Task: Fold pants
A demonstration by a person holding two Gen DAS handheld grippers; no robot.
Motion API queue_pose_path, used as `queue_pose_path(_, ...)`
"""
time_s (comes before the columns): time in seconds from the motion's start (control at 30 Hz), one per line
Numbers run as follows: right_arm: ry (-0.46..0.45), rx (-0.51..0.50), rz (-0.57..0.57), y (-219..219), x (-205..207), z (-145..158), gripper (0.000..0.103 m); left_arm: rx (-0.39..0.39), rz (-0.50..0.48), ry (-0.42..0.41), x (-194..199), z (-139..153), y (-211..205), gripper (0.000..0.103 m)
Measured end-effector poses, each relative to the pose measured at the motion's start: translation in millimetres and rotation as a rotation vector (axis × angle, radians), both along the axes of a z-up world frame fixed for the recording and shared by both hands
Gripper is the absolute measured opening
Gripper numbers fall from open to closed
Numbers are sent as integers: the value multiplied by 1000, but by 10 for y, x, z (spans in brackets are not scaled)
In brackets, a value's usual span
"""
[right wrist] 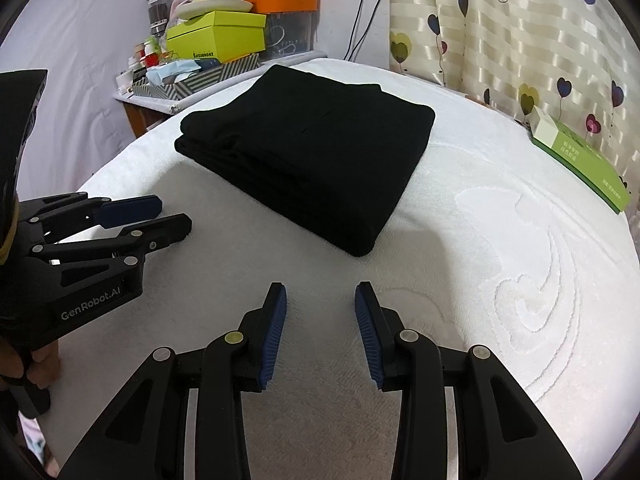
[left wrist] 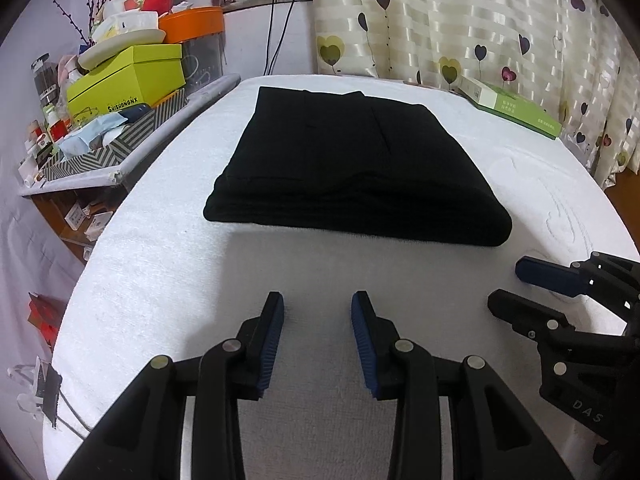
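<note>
black pants [left wrist: 356, 164] lie folded into a thick, neat rectangle on a white towel [left wrist: 168, 280] spread over a table, in the far middle part of the cloth, with several layers showing along the near edge. in front of them, well short of the fabric, the left gripper [left wrist: 318, 334] hovers low over the towel with its two blue-padded fingers spread apart and nothing between them. the right gripper [right wrist: 321, 330] sits beside it, likewise spread wide and empty, pointing toward the near corner of the pants from the right wrist view. each tool shows in the other's camera: the right one at the right edge of the left view, the left one at the left edge of the right view, where part of a hand [right wrist: 42, 364] grips its handle. a flat green box [left wrist: 516, 110] rests at the towel's far right edge, against a curtain [left wrist: 480, 20] printed with hearts. to the left, a shelf holds a lime-green shoebox [left wrist: 128, 76], an orange container [left wrist: 192, 22] and assorted clutter.
</note>
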State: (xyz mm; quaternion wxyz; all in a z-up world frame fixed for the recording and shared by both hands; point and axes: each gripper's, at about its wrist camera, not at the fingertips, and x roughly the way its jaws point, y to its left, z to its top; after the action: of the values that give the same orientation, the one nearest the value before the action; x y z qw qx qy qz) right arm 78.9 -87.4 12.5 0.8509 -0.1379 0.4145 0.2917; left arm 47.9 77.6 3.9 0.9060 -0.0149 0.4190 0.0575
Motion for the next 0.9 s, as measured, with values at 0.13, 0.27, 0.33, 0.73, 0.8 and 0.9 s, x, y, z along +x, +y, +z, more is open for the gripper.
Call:
queue_pose_path(0.13, -5, -7, 0, 3, -3, -1, 37, -1, -2, 0, -3, -2, 11, 39)
queue_pose_path(0.27, -5, -6, 0, 5, -4, -7, 37, 1, -2, 1, 7, -2, 14, 39)
queue_pose_path(0.33, -5, -6, 0, 6, -5, -6, 37, 4, -2, 1, 7, 0, 5, 39)
queue_pose_path(0.73, -5, -6, 0, 6, -7, -4, 37, 5, -2, 2, 7, 0, 2, 39)
queue_pose_path(0.8, -5, -6, 0, 6, -7, -5, 37, 5, -2, 2, 7, 0, 1, 39)
queue_pose_path(0.9, -5, -6, 0, 6, -6, -4, 37, 6, -2, 2, 8, -1, 0, 39)
